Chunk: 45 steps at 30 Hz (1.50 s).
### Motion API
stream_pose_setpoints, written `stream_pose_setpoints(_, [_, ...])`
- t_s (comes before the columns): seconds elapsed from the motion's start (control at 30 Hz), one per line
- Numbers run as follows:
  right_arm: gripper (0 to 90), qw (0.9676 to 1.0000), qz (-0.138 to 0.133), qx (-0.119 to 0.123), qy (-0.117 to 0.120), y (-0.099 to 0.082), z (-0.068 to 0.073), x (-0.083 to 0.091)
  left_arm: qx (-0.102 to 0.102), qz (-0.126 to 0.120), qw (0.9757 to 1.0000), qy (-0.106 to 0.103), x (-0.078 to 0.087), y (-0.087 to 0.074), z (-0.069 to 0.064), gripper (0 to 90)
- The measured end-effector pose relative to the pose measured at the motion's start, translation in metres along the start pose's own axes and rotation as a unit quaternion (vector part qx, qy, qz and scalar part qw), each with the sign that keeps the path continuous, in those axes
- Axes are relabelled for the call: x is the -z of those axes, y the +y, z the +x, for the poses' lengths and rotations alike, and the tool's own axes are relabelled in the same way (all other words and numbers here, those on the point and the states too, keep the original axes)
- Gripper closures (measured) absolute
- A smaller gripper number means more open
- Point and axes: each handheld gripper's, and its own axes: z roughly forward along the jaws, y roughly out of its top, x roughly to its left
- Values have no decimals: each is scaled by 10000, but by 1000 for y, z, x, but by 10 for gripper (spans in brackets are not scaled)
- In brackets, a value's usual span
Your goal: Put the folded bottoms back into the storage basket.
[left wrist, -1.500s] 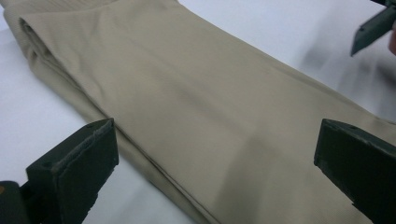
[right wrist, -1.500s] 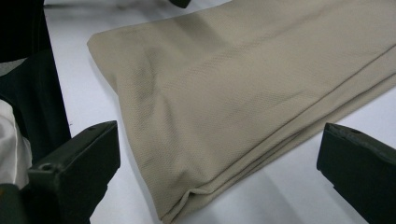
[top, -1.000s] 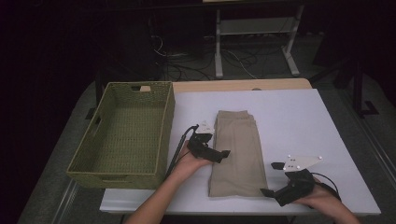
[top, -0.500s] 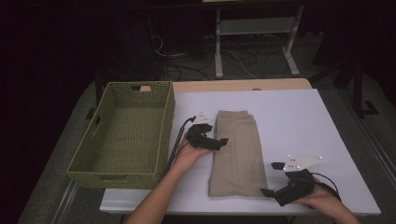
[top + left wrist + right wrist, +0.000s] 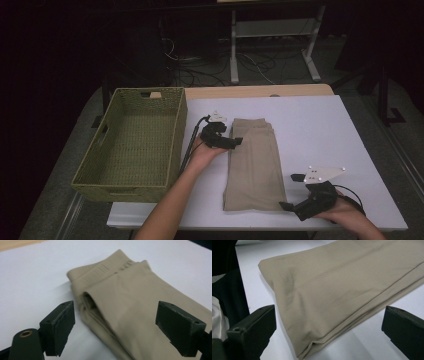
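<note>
- At the left long edge of the folded beige trousers [image 5: 254, 162], toward their far end, the left claw [image 5: 235, 142] is released, its jaws having just been closing, with the cloth's edge between them but not pinched.
- Seen in the left gripper view, the trousers [image 5: 130, 302] lie with the layered fold and the waistband end ahead of the two black jaws, one jaw over bare worktop and the other over the cloth.
- Near the right front corner of the trousers, the right claw [image 5: 290, 205] is also released, its jaws spread wide and pointing left at the near hem.
- Seen in the right gripper view, the trousers [image 5: 337, 290] show their near corner between the jaws, neither jaw pressing on the cloth.
- Both claws are held by hands that come in from the near edge, the left forearm bare.
- Beneath everything, the white worktop [image 5: 320, 125] carries the trousers lengthwise at its middle, near to far.
- Just left of the left claw, a green woven basket [image 5: 100, 165] sits at the worktop's left edge.
</note>
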Motion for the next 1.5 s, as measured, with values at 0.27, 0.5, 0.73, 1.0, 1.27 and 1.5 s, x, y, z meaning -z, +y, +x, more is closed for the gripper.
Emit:
stream_pose_setpoints(0.27, [0,10000,-20,-25,11,0,-1,1,25,27,10000,78,-16,8,11,233])
stream_pose_setpoints(0.5, [0,10000,-43,-18,24,-1,-1,1,44,143,9998,164,-27,16,18,282])
stream_pose_setpoints(0.73, [0,10000,-60,-5,44,-1,-1,1,26,241,9996,147,-35,19,26,339])
stream_pose_setpoints(1.0, [0,10000,-54,-18,51,-1,-1,1,-76,394,9992,40,-41,18,29,382])
stream_pose_setpoints(1.27, [0,10000,-48,-26,57,-1,-1,1,-149,491,9987,-45,-46,14,29,423])
stream_pose_setpoints(1.5, [0,10000,-43,-14,69,-1,0,1,-216,523,9983,-125,-46,14,28,518])
